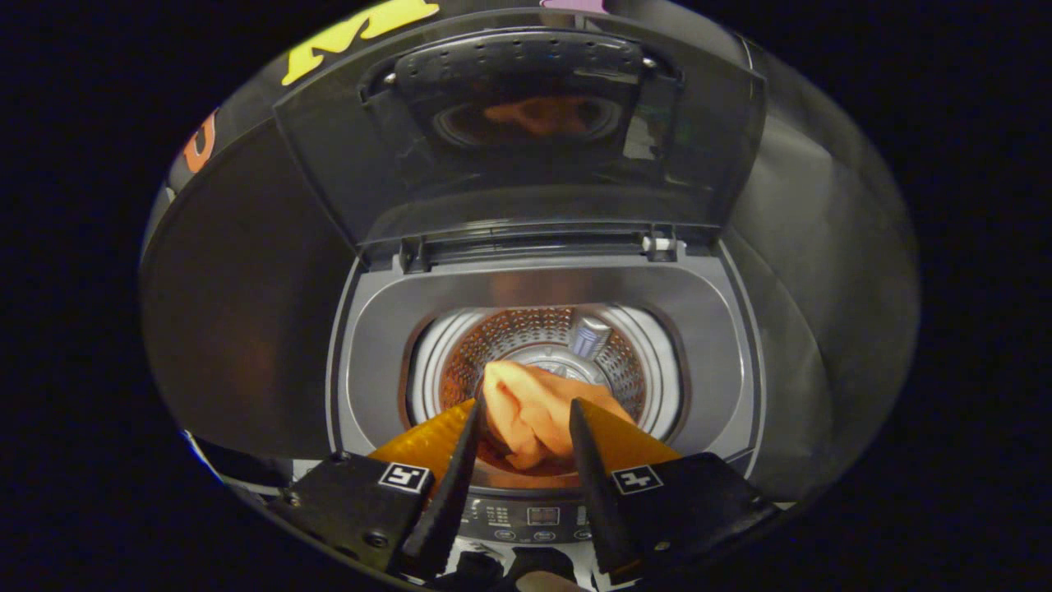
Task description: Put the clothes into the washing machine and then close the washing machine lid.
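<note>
Clothes [526, 411] between hand-held gripper [526, 411] fingers

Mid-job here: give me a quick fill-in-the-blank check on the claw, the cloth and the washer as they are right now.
1. The washing machine's lid stands ____.
2. The cloth between the claw's fingers is ____ in colour.
3. The cloth hangs over the washer's perforated ____.
4. The control panel lies ____ the claw's fingers, nearer than the opening.

Missing words: open; orange; drum; beneath
</note>
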